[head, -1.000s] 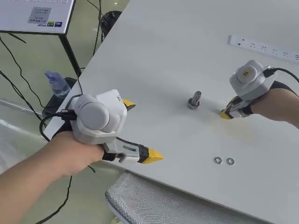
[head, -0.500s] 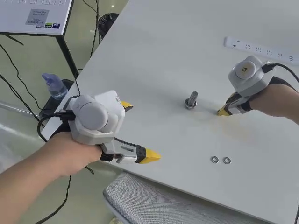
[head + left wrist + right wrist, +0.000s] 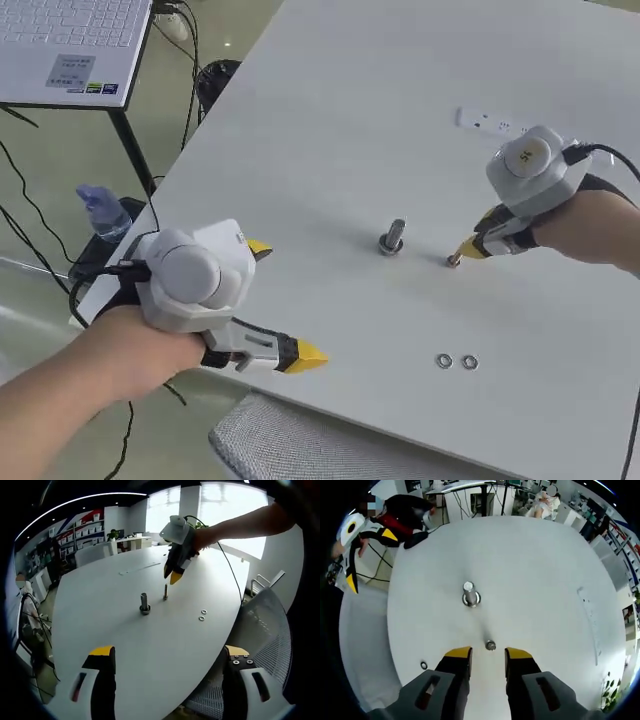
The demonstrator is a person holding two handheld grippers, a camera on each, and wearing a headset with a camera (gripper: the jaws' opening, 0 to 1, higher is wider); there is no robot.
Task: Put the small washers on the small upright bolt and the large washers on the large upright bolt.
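On the white worktop, the large upright bolt, on end, a broad ring at its foot; cannot tell whether washer or bolt head. Near it, to its right in the head view, the small upright bolt, also on end. On the far side of that from the large upright bolt, the right gripper, tipped down toward the worktop, fingers parted by a narrow gap, gripping nothing. In the right gripper view, the small upright bolt just ahead of the fingertips, outside the gap, with the large upright bolt beyond. Two small washers flat on the worktop, side by side, nearly touching, well apart from the large upright bolt, nearer the person and rightward. Well to the left of the large upright bolt, by the worktop's near edge, the left gripper, fingers spread wide, empty. In the left gripper view, the large upright bolt ahead, beyond the two fingers.
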